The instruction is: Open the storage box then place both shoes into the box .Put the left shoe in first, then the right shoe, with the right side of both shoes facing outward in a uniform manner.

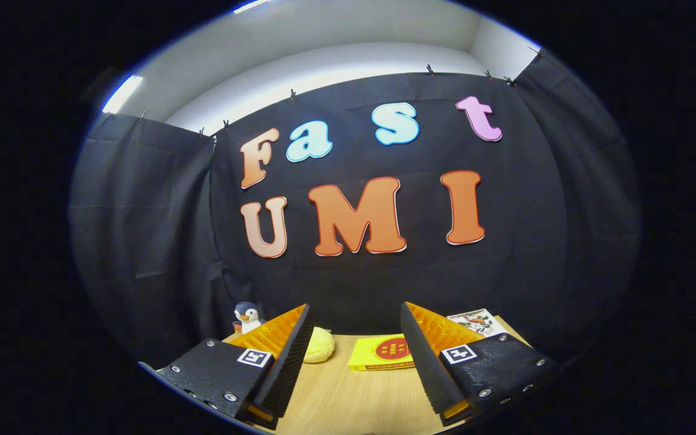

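Gripper view, and the gripper [355, 326] sits raised and level, its 2 fingers spread wide apart with nothing pinched between them, only bare wooden table [348, 399] showing in the gap. Just ahead of the fingers, a pale yellow rounded lump [319, 345] rests on the table, tucked right beside the tip of the left finger [290, 362]. Next to it, toward the right finger [426, 362], a flat yellow packet with a red round emblem [382, 353] lies on the wood, its far end partly hidden behind that finger. Beyond the left finger, a small penguin toy [246, 316] stands upright at the table's back edge, against the black cloth wall [154, 241]. Beyond the right finger, a printed card [478, 321] lies flat near the far corner. As for the storage box and the shoes, I cannot tell where they are from here.
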